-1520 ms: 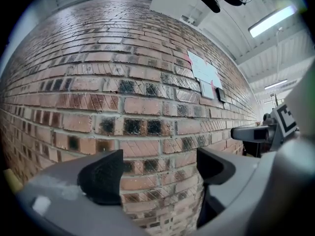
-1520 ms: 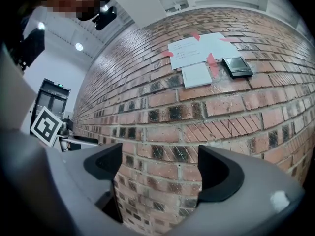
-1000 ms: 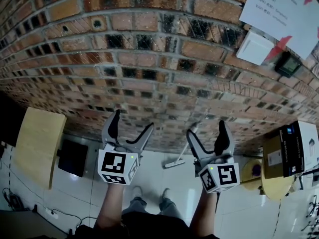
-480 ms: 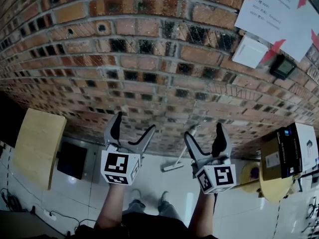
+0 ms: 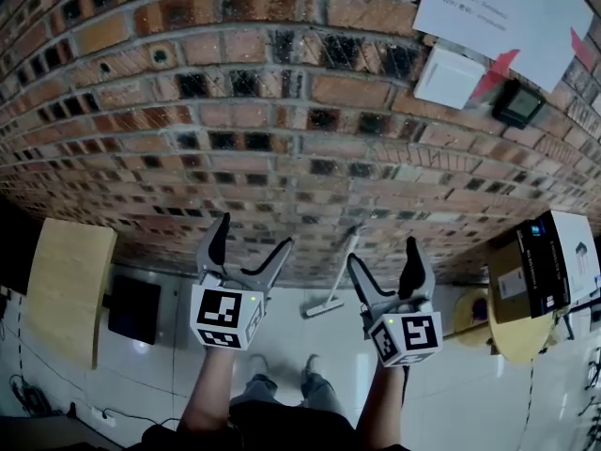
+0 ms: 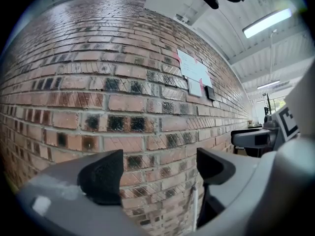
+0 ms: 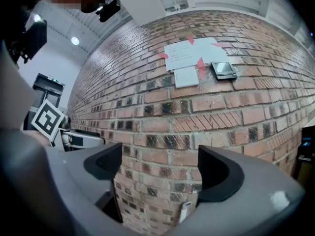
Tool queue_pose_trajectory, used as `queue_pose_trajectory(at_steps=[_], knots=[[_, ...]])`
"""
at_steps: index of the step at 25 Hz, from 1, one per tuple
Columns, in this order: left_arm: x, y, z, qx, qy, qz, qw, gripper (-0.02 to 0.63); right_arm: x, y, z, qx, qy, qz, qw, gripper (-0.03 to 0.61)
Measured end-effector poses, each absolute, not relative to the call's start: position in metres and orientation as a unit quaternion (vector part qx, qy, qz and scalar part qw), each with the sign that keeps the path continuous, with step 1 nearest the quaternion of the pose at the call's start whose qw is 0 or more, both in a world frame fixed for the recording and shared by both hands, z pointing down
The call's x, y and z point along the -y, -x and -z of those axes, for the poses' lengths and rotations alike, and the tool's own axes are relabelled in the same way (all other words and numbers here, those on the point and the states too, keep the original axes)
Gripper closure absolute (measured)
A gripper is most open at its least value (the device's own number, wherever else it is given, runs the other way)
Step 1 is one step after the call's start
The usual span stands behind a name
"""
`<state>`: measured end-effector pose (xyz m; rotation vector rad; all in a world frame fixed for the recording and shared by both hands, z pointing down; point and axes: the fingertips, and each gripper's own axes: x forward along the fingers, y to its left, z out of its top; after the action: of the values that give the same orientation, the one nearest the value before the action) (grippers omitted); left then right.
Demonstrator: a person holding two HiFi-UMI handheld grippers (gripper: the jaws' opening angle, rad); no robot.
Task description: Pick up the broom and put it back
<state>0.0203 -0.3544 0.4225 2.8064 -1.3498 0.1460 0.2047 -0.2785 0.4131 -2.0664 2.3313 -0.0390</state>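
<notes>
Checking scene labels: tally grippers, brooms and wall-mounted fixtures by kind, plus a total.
Grippers: 2 (left gripper, right gripper)
Broom: 1
White wall plate: 1
Black wall device: 1
Total: 5

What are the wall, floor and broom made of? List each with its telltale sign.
Wall: rough fired brick, red to charred black, matte, with pale mortar joints.
Floor: glossy white tile, going by grout lines and reflections.
Broom: smooth white handle and head, probably plastic or painted metal; too small to tell.
</notes>
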Motion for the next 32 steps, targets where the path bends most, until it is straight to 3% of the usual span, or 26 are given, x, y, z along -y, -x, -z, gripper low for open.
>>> queue_pose_trajectory(at_steps=[18, 25, 32], knots=[[0.324, -0.126, -0.532, 0.306, -0.941, -0.139, 0.040, 0.141, 0.211, -0.276, -0.553, -0.685, 0.715, 0.139, -0.013, 0.100], [0.308, -0.149, -0.585, 0.245, -0.951, -0.178, 0.055, 0.150, 0.120, -0.330, -0.629, -0.635, 0.741, 0.193, -0.102, 0.104], [0.293, -0.169, -0.614, 0.187, -0.962, -0.191, 0.058, 0.152, 0.038, -0.347, -0.695, -0.617, 0.735, 0.258, -0.112, 0.132]])
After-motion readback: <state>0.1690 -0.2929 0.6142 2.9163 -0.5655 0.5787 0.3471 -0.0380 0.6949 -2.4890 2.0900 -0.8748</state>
